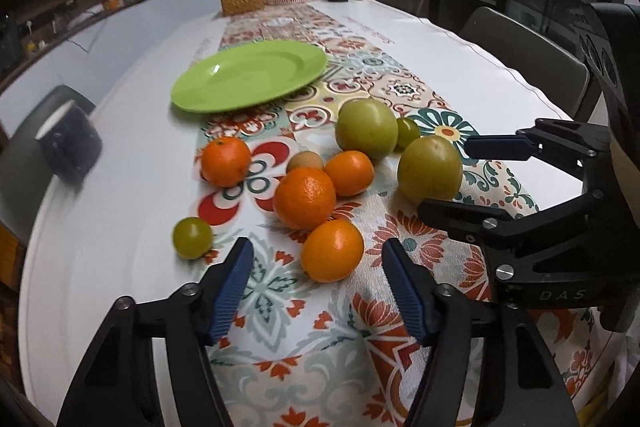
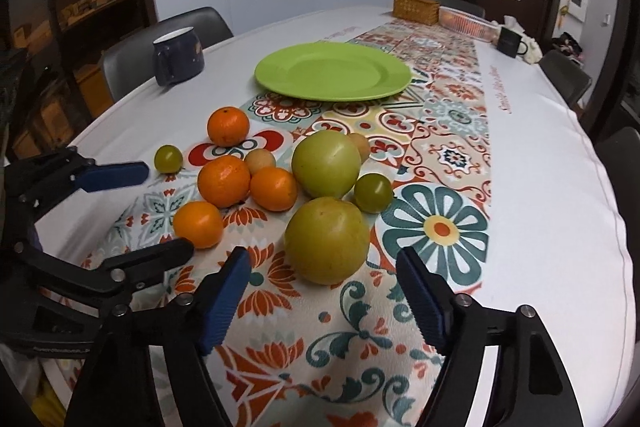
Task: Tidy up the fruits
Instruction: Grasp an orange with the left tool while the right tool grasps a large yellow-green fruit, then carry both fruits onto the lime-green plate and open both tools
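Left tool (image 1: 316, 291) spread wide with nothing between the blue pads (image 1: 232, 291), low over the patterned runner (image 1: 280, 367), nearest orange (image 1: 332, 250) just ahead of the gap. Right tool (image 2: 322, 301) likewise parted and empty, nearest green fruit (image 2: 327, 241) just beyond its tips. Past those, loose on the runner in one cluster: three more oranges (image 1: 305, 197), touching or nearly so, a second large green fruit (image 1: 366, 129), small green ones (image 1: 192, 237) at the cluster's edges, and a small tan fruit (image 1: 305, 161) behind the oranges. Farther along the table (image 1: 120, 227), a green plate (image 1: 250, 75) with nothing on it, apart from the fruit. Off to the left side, a dark blue mug (image 2: 178, 55). At the far end, a wicker box (image 2: 416, 9), a pink basket (image 2: 466, 21) and a black mug (image 2: 512, 42).
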Demonstrator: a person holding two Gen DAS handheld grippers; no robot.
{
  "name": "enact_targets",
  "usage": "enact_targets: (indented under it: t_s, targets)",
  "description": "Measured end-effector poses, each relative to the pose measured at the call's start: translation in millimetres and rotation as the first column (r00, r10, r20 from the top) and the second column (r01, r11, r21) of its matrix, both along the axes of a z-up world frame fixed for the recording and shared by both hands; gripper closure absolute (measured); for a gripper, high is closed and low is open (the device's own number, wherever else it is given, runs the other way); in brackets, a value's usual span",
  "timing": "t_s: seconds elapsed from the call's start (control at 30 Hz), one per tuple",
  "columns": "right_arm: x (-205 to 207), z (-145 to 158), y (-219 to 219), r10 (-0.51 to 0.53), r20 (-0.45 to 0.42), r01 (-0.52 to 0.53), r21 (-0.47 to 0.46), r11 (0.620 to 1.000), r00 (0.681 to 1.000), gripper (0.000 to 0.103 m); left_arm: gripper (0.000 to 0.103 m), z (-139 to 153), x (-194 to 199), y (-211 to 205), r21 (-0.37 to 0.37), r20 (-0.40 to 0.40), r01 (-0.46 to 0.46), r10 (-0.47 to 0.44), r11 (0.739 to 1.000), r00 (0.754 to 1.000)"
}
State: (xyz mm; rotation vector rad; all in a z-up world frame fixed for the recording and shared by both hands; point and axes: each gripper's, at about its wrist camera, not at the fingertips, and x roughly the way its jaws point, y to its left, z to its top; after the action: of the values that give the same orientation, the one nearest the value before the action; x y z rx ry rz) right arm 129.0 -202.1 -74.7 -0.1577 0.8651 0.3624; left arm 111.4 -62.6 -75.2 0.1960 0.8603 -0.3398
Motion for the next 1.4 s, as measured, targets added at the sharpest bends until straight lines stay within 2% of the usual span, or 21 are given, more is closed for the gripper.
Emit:
enact_targets:
  t_s: [0.23,0.4,0.47,0.87,1.1,1.4]
  targets:
    - [12,-13,3,0.028,-0.039,-0.027,0.024,0.999,0.999,0.039,0.058,-12,11,-1,-0.035,-0.06,0.008,-0.01,0.999,0.998]
    - [16,-16,3,0.024,-0.035,-0.022,0.032,0.999,0.999,0.046,0.067,-15,14,-3,-0.047,-0.08,0.016,-0.019,0.999,0.997]
    - [18,-16,2,0.014,-0.03,-0.013,0.027,1.0,0.999,0.052,0.067,-15,14,-4,-0.042,-0.076,0.015,-0.019,0.999,0.997]
    - [13,-12,1,-0.011,-0.028,0.013,0.054,0.998,1.0,0.053,0.067,-1,10,3,-0.056,-0.043,-0.009,0.007,0.998,0.999]
    - [8,15,0,-0.024,0.016,0.022,0.098,0.995,1.0,0.053,0.067,21,11,11,-0.07,0.0,-0.045,0.045,0.997,0.999]
    - [21,57,12,-0.015,0.125,0.003,0.095,0.995,0.992,0.053,0.067,62,30,29,-0.06,0.113,-0.092,0.099,0.994,0.989]
